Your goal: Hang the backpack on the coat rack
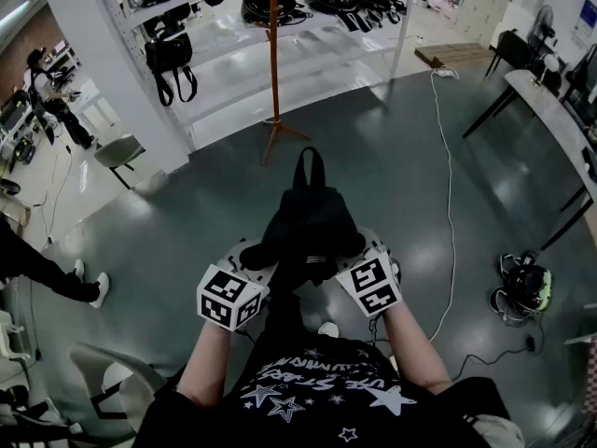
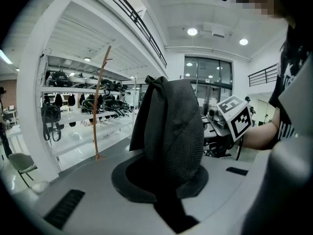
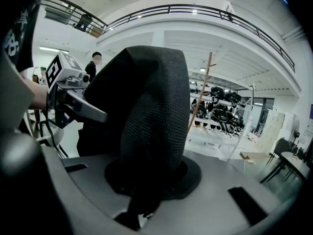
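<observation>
A black backpack (image 1: 308, 222) hangs between my two grippers, its top loop pointing toward the orange coat rack (image 1: 273, 63) that stands ahead on the grey floor. My left gripper (image 1: 259, 256) is shut on the bag's left side, and dark mesh fabric (image 2: 171, 131) rises out of its jaws (image 2: 168, 204). My right gripper (image 1: 366, 250) is shut on the right side, with the same bag (image 3: 146, 116) filling its jaws (image 3: 142, 204). The rack (image 2: 100, 102) stands well beyond the bag, also in the right gripper view (image 3: 200, 94). The fingertips are hidden by fabric.
White shelving (image 1: 233, 26) with several black bags runs behind the rack. A white cable (image 1: 450, 185) trails across the floor at right, near a bag and helmet (image 1: 522, 289). A table (image 1: 550, 110) and chairs stand far right; a grey chair (image 1: 119, 152) and a person's legs (image 1: 56, 278) at left.
</observation>
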A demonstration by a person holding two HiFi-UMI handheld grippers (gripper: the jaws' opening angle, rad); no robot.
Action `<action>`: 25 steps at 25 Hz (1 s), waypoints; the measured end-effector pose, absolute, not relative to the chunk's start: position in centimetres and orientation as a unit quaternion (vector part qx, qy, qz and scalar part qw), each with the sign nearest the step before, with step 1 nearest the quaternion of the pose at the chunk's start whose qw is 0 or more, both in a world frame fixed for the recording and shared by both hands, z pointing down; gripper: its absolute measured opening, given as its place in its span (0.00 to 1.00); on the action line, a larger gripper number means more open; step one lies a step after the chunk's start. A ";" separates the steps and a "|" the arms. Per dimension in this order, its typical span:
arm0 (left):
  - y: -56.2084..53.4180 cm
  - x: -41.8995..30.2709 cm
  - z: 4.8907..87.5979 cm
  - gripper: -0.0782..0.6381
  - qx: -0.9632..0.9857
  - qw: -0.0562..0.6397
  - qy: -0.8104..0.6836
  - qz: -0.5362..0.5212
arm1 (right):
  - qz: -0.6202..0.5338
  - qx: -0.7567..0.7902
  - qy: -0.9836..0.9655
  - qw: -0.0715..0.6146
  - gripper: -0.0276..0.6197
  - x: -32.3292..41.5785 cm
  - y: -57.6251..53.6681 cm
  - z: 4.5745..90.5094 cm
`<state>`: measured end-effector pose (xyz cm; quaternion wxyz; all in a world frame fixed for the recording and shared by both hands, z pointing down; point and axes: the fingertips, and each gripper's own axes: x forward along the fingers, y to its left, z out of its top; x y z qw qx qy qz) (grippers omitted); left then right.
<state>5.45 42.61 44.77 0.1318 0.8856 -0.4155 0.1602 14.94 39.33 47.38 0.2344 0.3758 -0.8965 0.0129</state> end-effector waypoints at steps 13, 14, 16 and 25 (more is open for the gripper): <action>42.2 4.6 47.7 0.19 0.879 0.168 -0.409 0.177 | 0.038 0.353 -0.897 0.263 0.14 14.1 39.1 50.2; 41.7 4.5 48.0 0.19 0.879 0.171 -0.406 0.181 | 0.042 0.352 -0.897 0.265 0.14 14.0 38.7 50.6; 40.4 4.1 48.4 0.19 0.880 0.173 -0.399 0.189 | 0.050 0.351 -0.896 0.267 0.14 13.7 37.5 51.0; 29.6 -1.2 47.3 0.19 0.891 0.156 -0.385 0.183 | 0.038 0.363 -0.891 0.270 0.14 8.5 27.0 49.5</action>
